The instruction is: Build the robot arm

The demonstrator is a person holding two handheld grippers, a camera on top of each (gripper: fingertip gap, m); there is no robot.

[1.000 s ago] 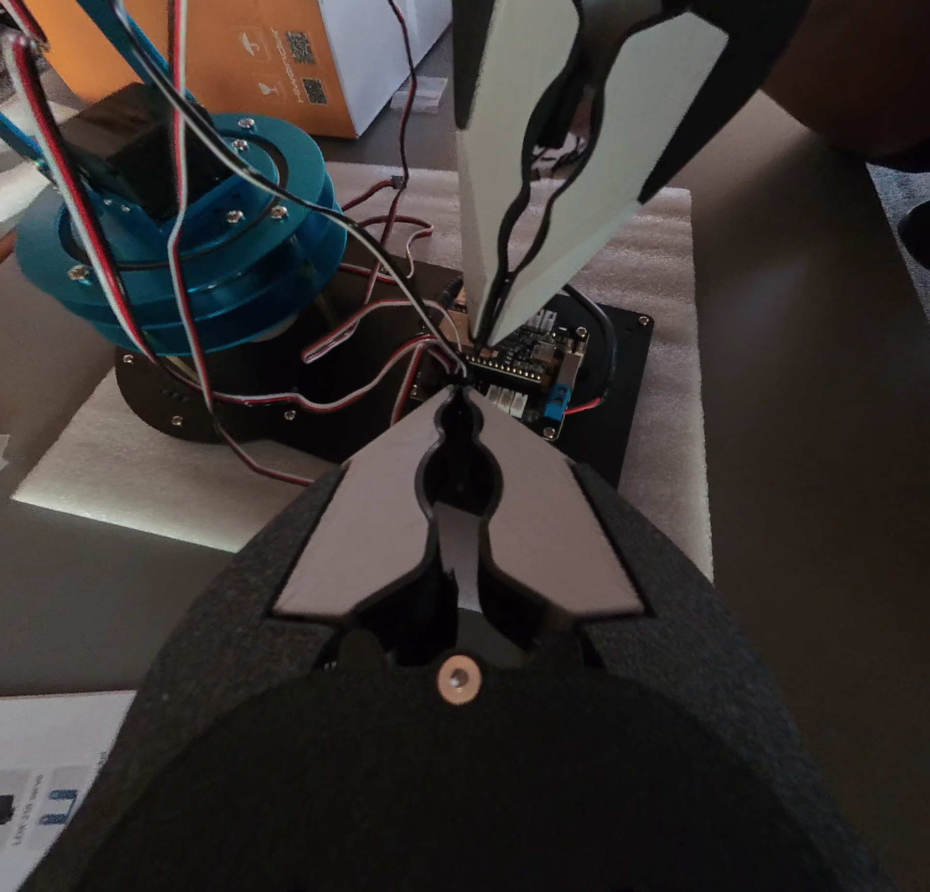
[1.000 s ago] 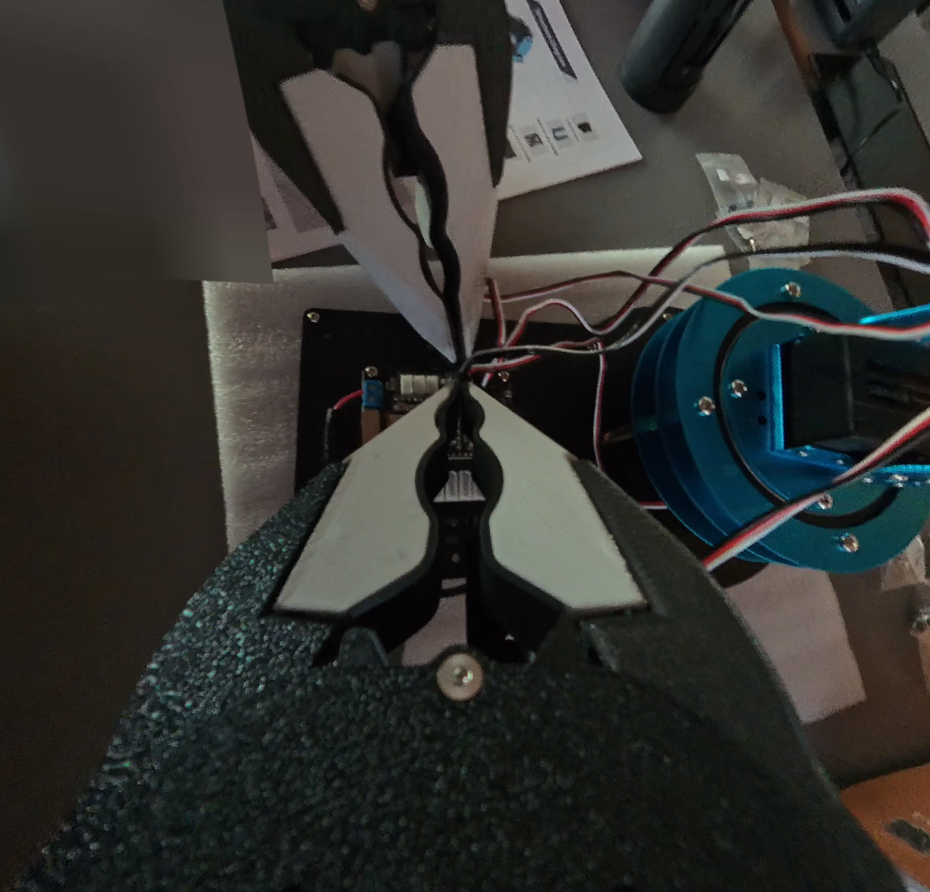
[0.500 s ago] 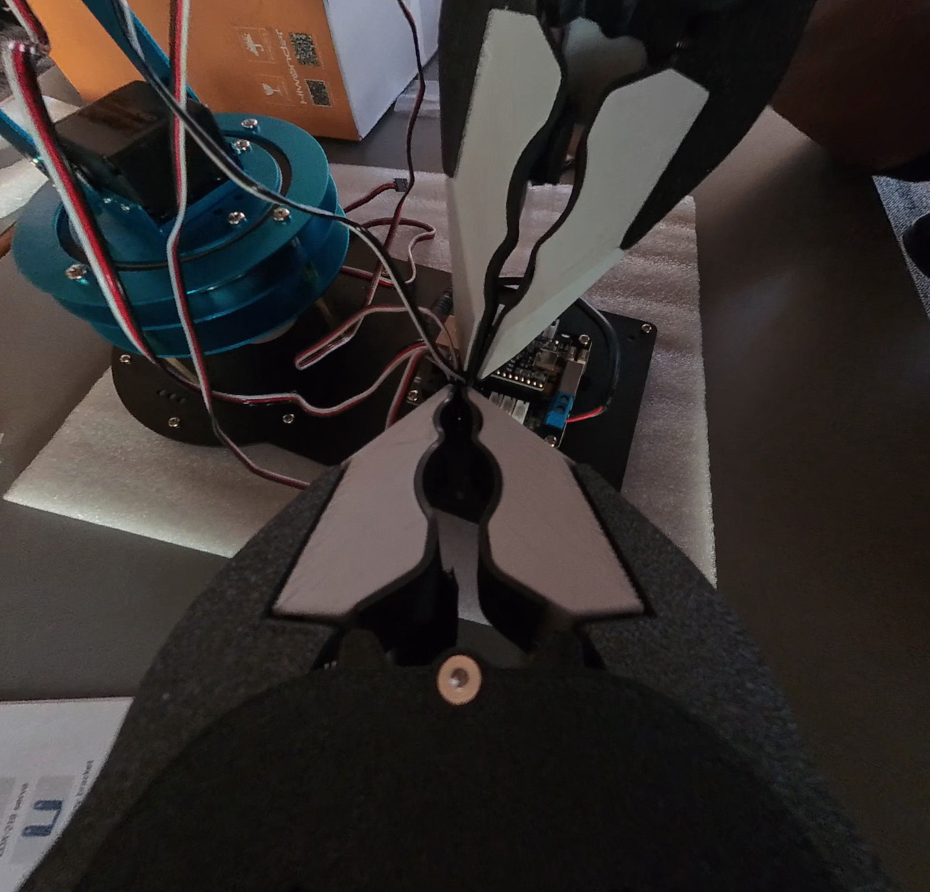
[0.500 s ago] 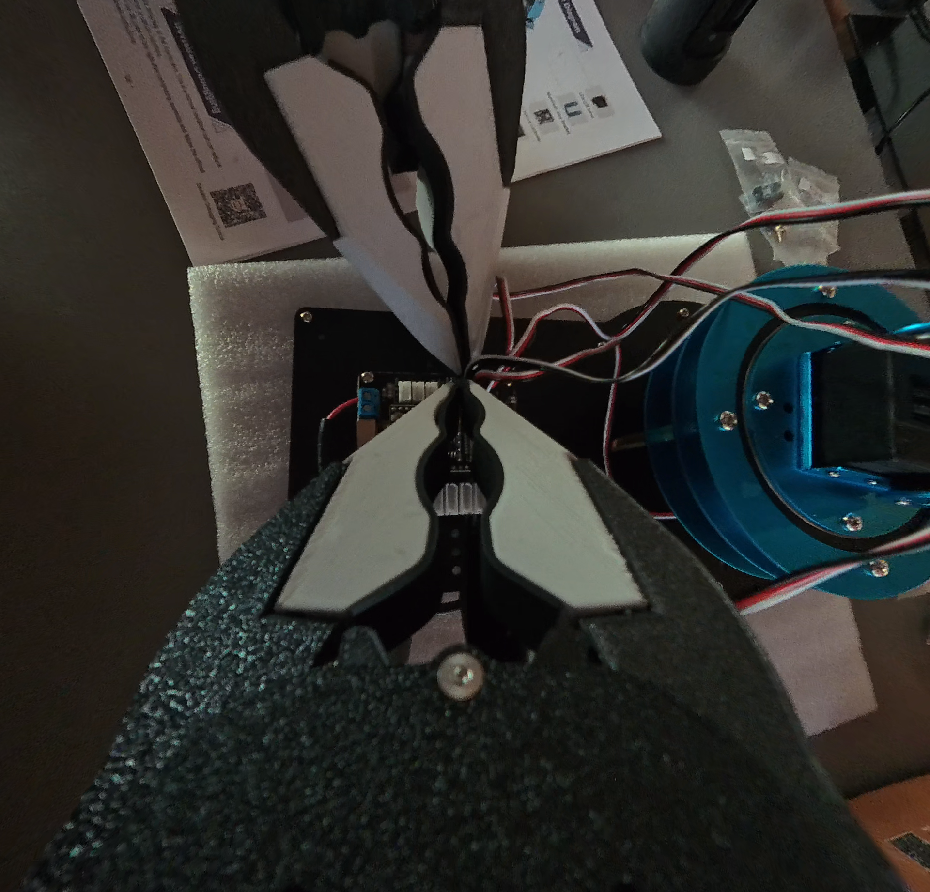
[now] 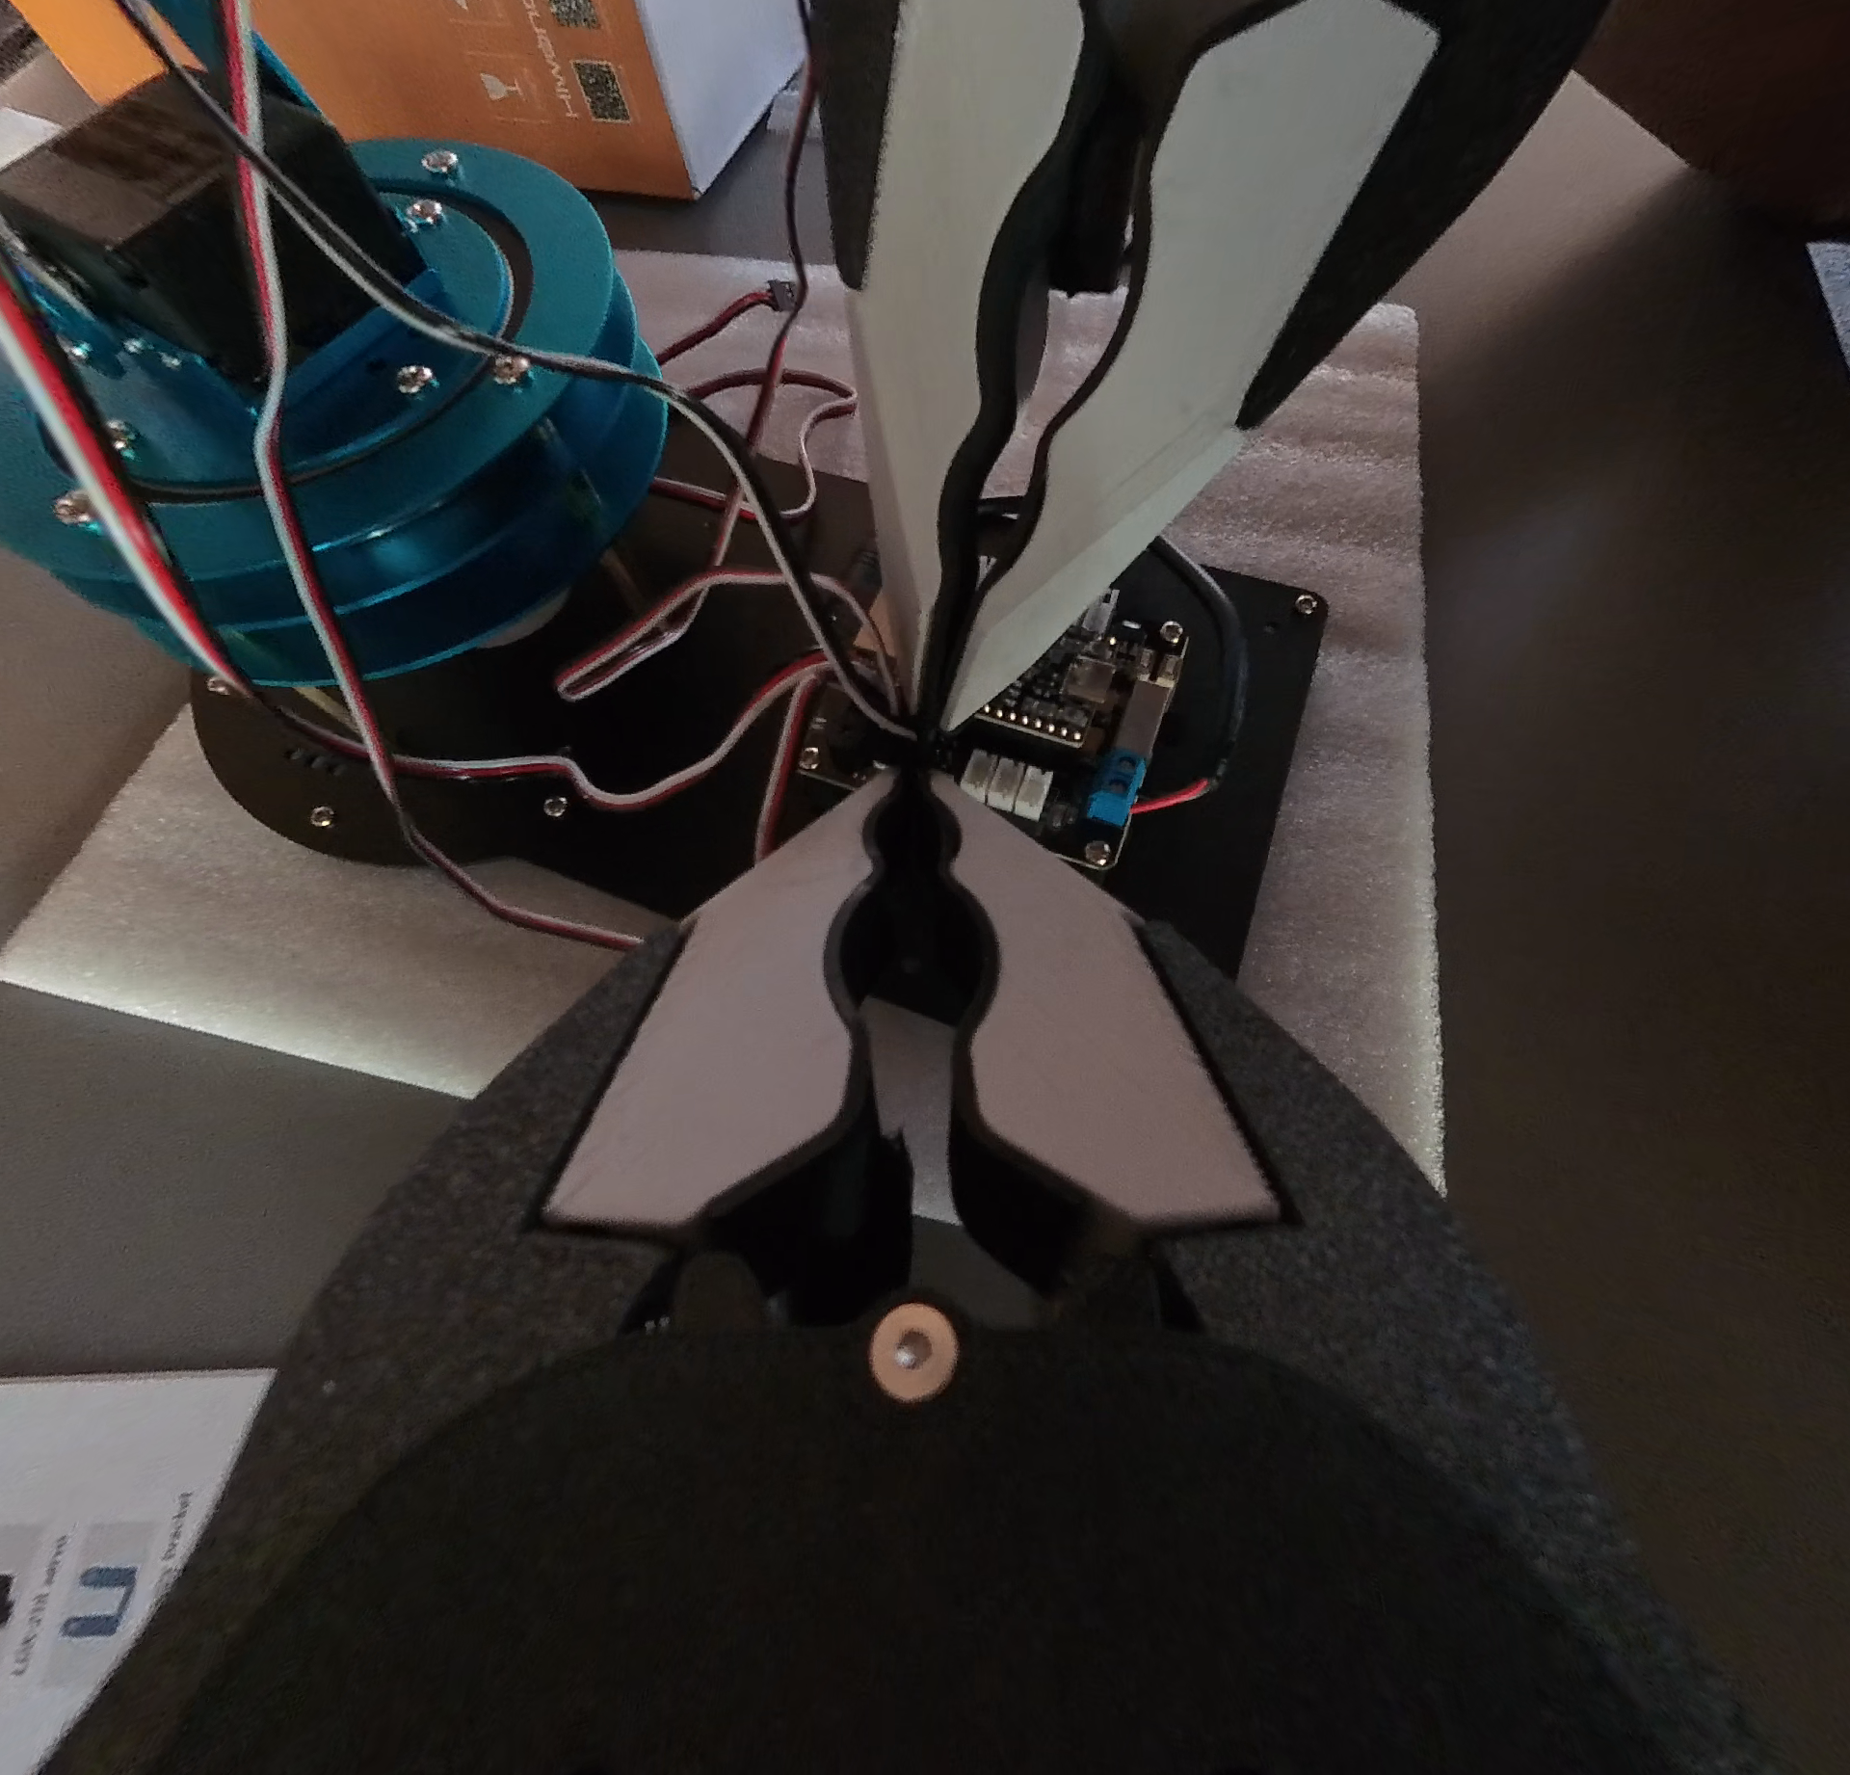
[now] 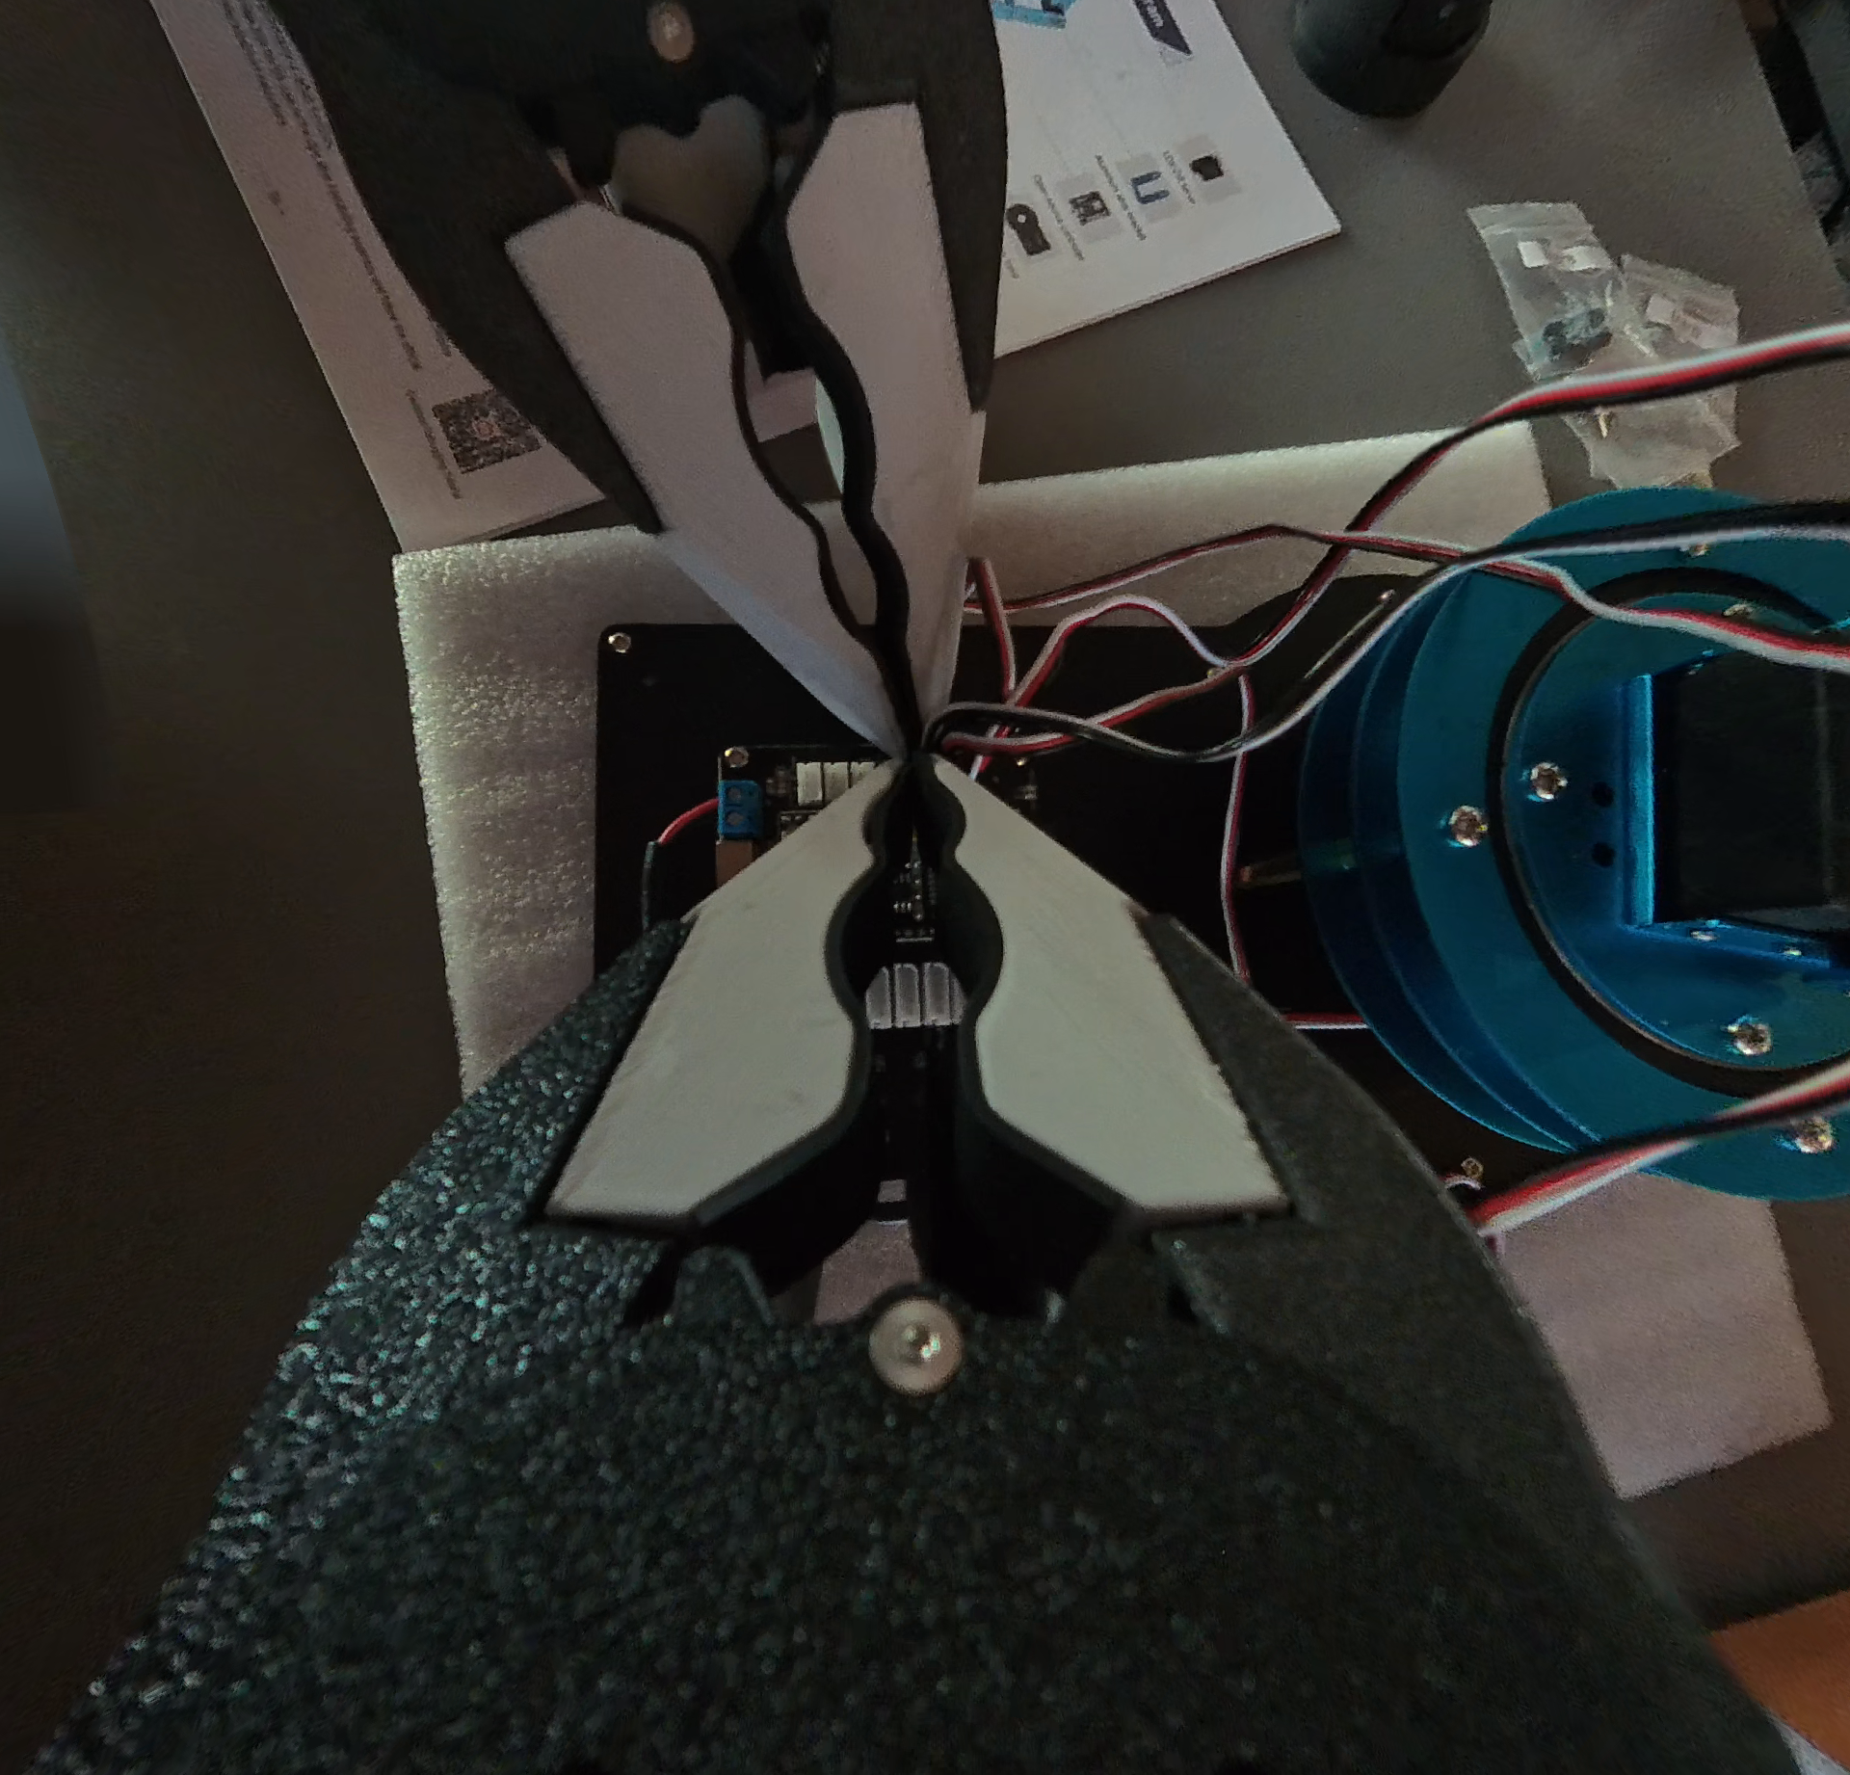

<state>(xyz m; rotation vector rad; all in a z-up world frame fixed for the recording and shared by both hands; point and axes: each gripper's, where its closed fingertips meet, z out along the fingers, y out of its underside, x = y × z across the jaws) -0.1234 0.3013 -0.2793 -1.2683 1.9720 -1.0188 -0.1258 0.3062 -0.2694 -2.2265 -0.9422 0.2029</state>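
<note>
Black-rimmed and faced with pale pads, the left tongs (image 5: pixel 916 786) are pressed together at their tips on a black, red and white servo wire (image 5: pixel 701 405), and the right tongs (image 6: pixel 913 771), coming in from the far side, are likewise pinched shut on the same strands, tip to tip with the left pair. Both sit just above the control board (image 5: pixel 1076 726), a dark circuit board with white connectors and a blue screw terminal (image 5: pixel 1111 801) at its near right corner. The board is fixed to a black base plate (image 5: pixel 1271 756), and left of it stands the blue metal turntable base (image 5: pixel 330 485) of a small robot arm, several more three-colour leads looping from it across the plate. All this rests on a white foam sheet (image 5: pixel 1341 566) on the grey worktop (image 5: pixel 1652 726); an orange and white box (image 5: pixel 420 35) stands at the far left, printed instruction sheets (image 6: pixel 1151 125) and small plastic bags of parts (image 6: pixel 1602 325) lie around. With two pairs gripping one thin lead so close together, pulling apart could strain the wire or its plug, and a slip could drive the tips into the board's pins.
</note>
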